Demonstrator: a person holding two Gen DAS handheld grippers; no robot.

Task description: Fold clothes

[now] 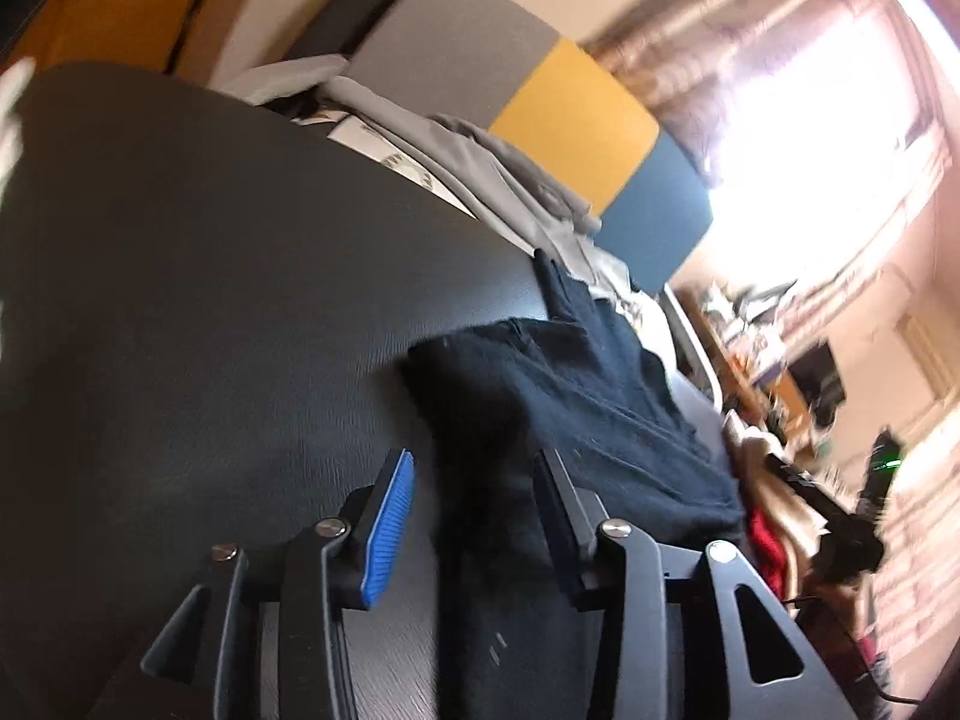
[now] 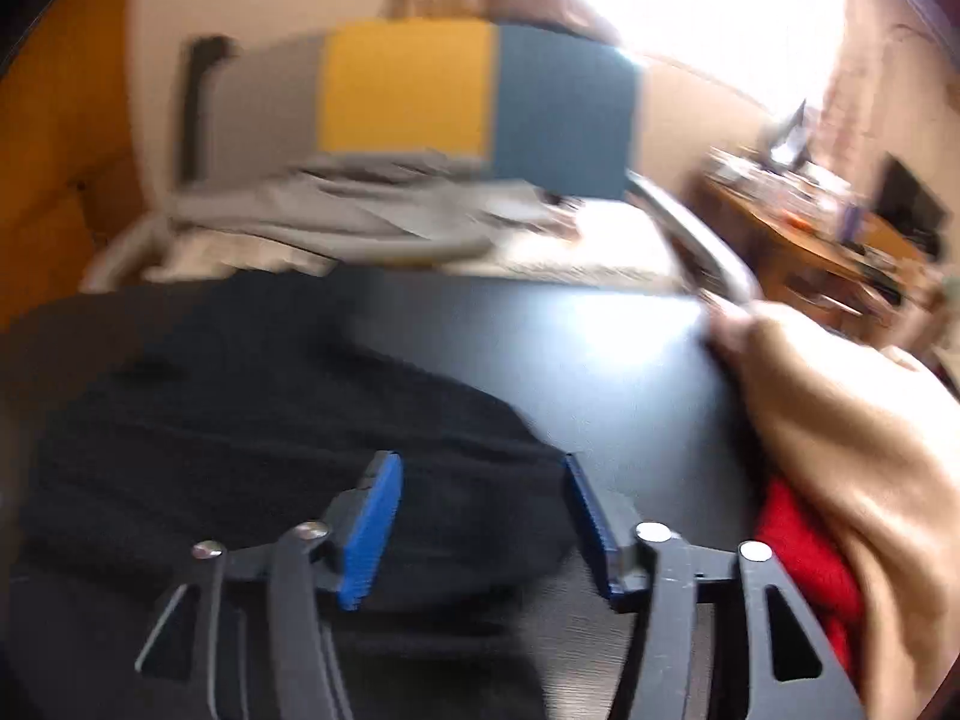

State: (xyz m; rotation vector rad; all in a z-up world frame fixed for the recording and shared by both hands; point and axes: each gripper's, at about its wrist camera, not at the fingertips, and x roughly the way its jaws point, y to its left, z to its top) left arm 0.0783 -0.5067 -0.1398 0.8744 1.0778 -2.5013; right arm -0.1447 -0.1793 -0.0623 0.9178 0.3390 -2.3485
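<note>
A folded black garment [image 1: 576, 402] lies on the dark table [image 1: 210, 276]; it also shows in the right wrist view [image 2: 252, 420]. My left gripper [image 1: 474, 480] is open and empty, its blue pads [image 1: 390, 528] just above the garment's near edge. My right gripper [image 2: 480, 480] is open and empty, hovering over the garment's right edge. A tan garment [image 2: 840, 438] and a red one [image 2: 804, 558] lie heaped at the table's right side.
Grey clothes [image 1: 480, 174] are piled behind the table against a grey, yellow and blue panel [image 2: 420, 90]. A cluttered wooden desk [image 2: 810, 228] stands at the far right. Bright window light washes out the upper right.
</note>
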